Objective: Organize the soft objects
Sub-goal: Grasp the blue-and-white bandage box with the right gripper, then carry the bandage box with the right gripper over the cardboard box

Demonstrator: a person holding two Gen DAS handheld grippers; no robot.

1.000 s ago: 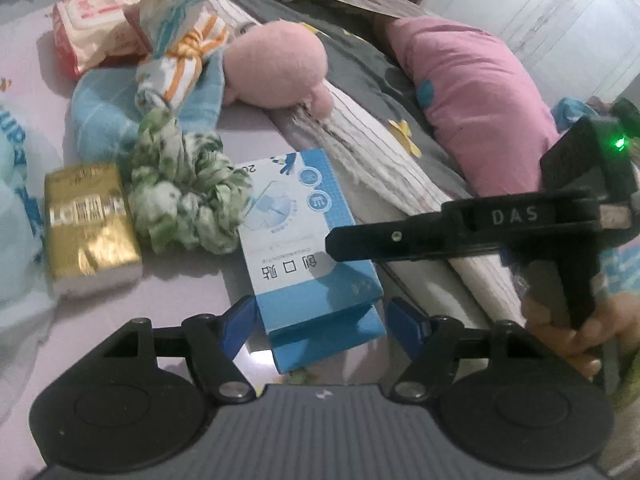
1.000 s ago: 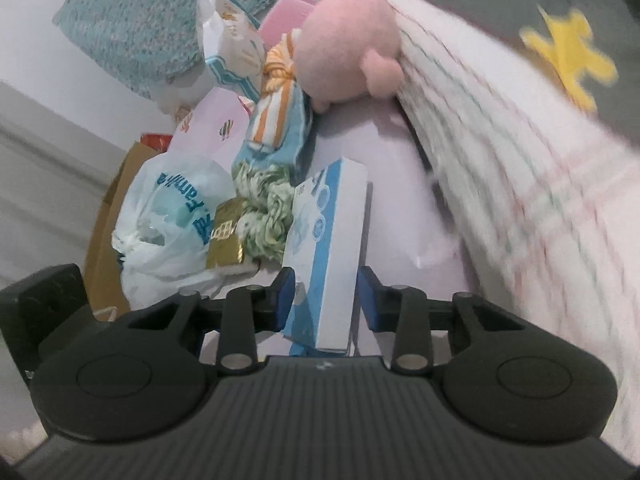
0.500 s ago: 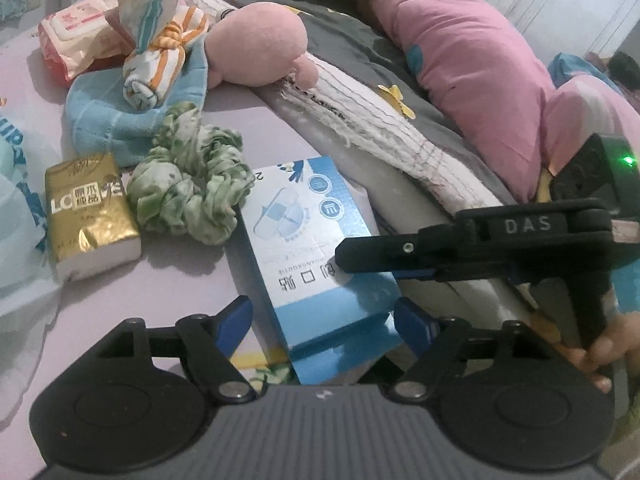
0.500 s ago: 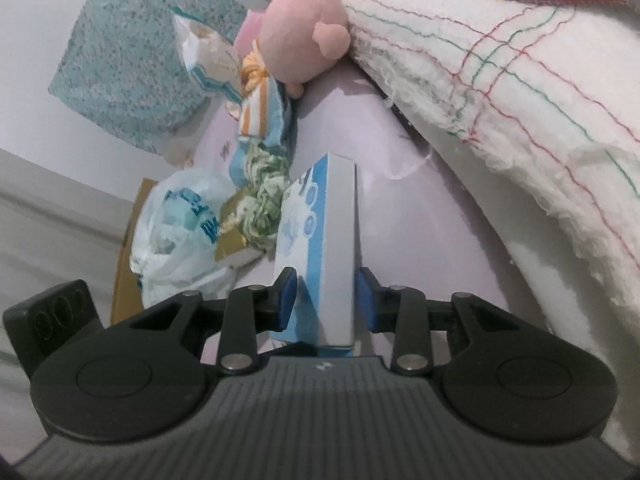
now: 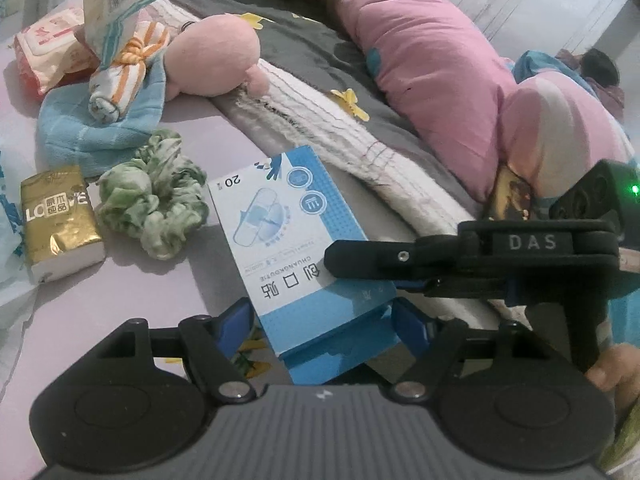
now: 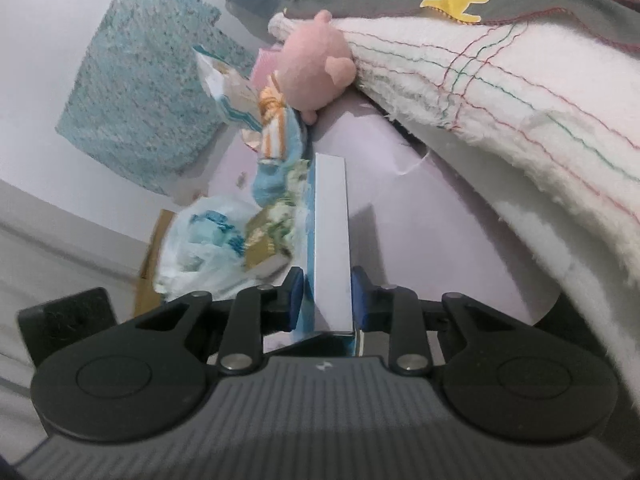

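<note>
Left wrist view is showing the blue-and-white plaster box (image 5: 296, 240) lying tilted on the pale lilac bed sheet (image 5: 208, 148), its near end sitting between the wide-spread fingers of the left gripper (image 5: 324, 320), and those blue pads are standing clear of the box on both sides, gripping nothing. Coming in from the right, the right gripper (image 5: 340, 260) is reaching across the box's near right corner, with a hand (image 5: 612, 372) peeking out below its handle. Right wrist view is giving the close look: the right gripper (image 6: 326, 300) is closing its fingers on the box (image 6: 330, 240), which is standing edge-on between the pads, the right pad pressing against its white side while the left one is looking just about there. Beyond the box, the soft things are crowding together on the sheet: a green scrunchie (image 5: 152, 200) is lying just beside the box's far left corner, a gold tissue pack (image 5: 60, 220) is sitting just left of that, and a light blue towel (image 5: 100, 128) is carrying a knotted orange-striped cloth (image 5: 120, 76). A pink plush toy (image 5: 212, 60) is leaning against the edge of a cream blanket (image 5: 360, 148), and a pink pillow (image 5: 432, 80) is resting further right on the grey cover (image 5: 312, 52).
</note>
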